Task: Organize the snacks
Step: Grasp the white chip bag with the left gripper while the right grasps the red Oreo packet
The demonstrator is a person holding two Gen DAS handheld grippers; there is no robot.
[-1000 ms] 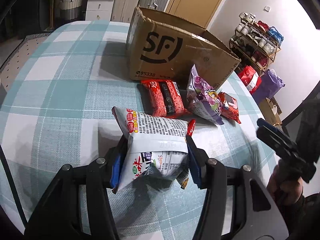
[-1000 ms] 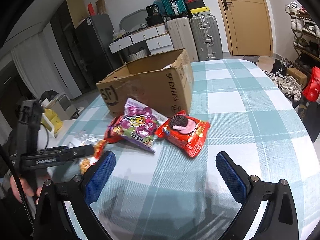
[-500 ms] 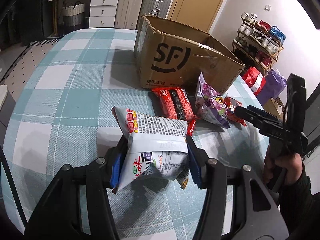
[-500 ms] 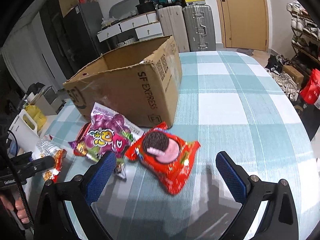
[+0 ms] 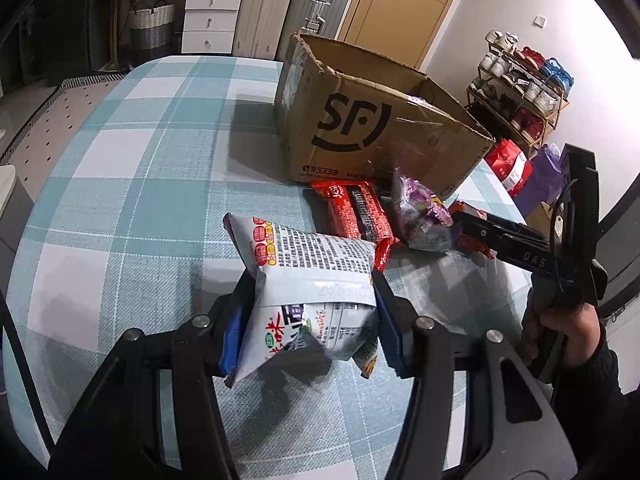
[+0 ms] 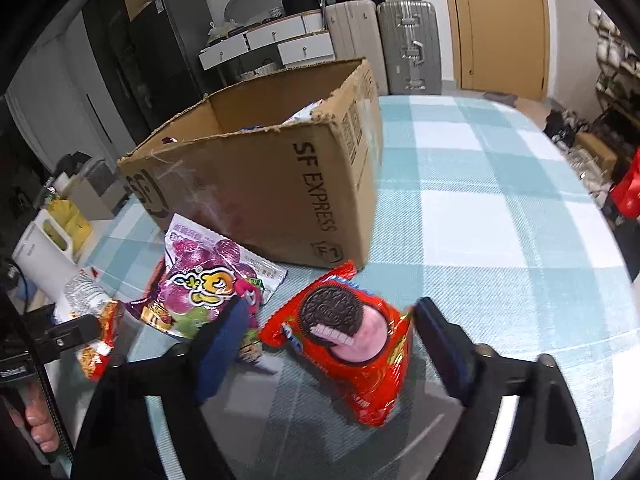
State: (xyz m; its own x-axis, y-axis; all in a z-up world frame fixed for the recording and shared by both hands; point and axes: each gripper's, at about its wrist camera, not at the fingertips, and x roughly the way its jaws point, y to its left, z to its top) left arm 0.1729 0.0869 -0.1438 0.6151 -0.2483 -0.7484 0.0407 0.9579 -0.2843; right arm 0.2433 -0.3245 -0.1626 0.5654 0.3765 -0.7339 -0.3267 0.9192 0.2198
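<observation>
Black hand-held gripper [image 5: 310, 332], blue pads [image 5: 232, 336], silver screws, dark sleeve [image 5: 592, 384].

A red cookie packet [image 6: 360, 344] and purple candy bag [image 6: 208, 280] lie on teal-and-white plaid tablecloth [image 6: 480, 208].

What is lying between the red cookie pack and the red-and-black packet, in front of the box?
The purple candy bag lies between the red cookie pack and the red-and-black packet. The left wrist view shows all three in a row; the right wrist view shows the bag beside the cookies.
</observation>
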